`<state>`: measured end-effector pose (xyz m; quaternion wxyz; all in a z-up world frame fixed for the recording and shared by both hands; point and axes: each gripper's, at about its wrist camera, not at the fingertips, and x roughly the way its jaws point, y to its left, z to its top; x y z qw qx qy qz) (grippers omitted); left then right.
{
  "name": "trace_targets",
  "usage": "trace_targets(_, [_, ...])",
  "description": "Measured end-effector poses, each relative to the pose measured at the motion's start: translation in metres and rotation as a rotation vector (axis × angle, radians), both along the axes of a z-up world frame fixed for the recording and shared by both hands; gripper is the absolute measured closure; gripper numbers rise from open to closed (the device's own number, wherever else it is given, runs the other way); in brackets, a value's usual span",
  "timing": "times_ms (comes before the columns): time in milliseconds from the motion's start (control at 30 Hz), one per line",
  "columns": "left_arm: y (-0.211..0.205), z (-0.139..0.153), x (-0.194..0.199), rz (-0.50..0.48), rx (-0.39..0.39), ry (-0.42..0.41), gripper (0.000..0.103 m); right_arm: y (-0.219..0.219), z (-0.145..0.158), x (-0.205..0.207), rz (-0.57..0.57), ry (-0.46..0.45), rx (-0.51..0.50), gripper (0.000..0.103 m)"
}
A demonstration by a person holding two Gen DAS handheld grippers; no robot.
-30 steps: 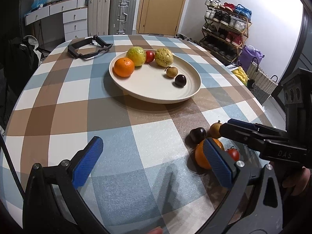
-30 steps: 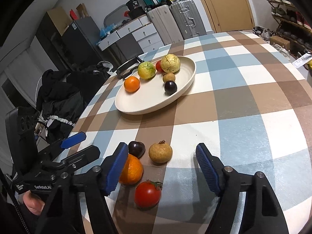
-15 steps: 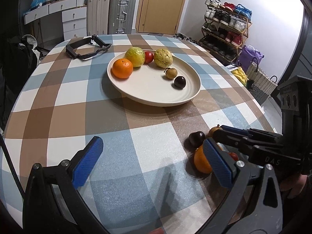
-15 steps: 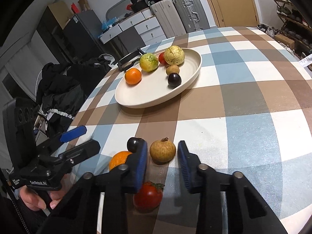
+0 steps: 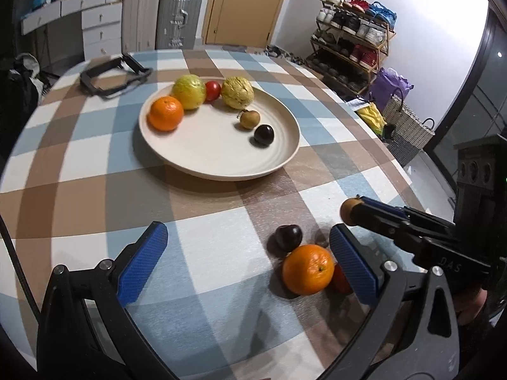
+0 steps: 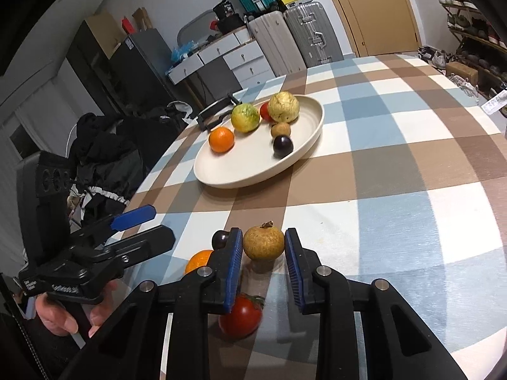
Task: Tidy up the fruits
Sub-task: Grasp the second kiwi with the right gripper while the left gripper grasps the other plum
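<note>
— Where do the views sit?
— Each rides a gripper, angled down over the checked counter [image 5: 79, 190], close to the near fruit.
— And the overlap?
— Both face the plate [image 5: 221, 164] (farther off) [image 6: 253, 174] — each also catches the other gripper.

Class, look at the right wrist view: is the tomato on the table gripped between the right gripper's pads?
No: the right gripper is shut on the brown fruit; the tomato lies lower, outside its pads.
</note>
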<state>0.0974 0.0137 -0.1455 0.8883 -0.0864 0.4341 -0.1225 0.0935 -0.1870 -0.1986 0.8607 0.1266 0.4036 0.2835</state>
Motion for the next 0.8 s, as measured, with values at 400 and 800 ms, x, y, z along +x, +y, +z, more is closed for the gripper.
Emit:
trace_targets(400, [-0.034,-0.011,0.041,-0.135,0.024,0.190,0.034,-0.035,0.010,-0.007,-0.039,-0.036,0.054,0.075])
trace_targets(800, [-0.045,-0.021,0.054,-0.195,0.010,0.302,0.084,-0.053,0.006,-0.007,-0.053,-0.029,0.097,0.075])
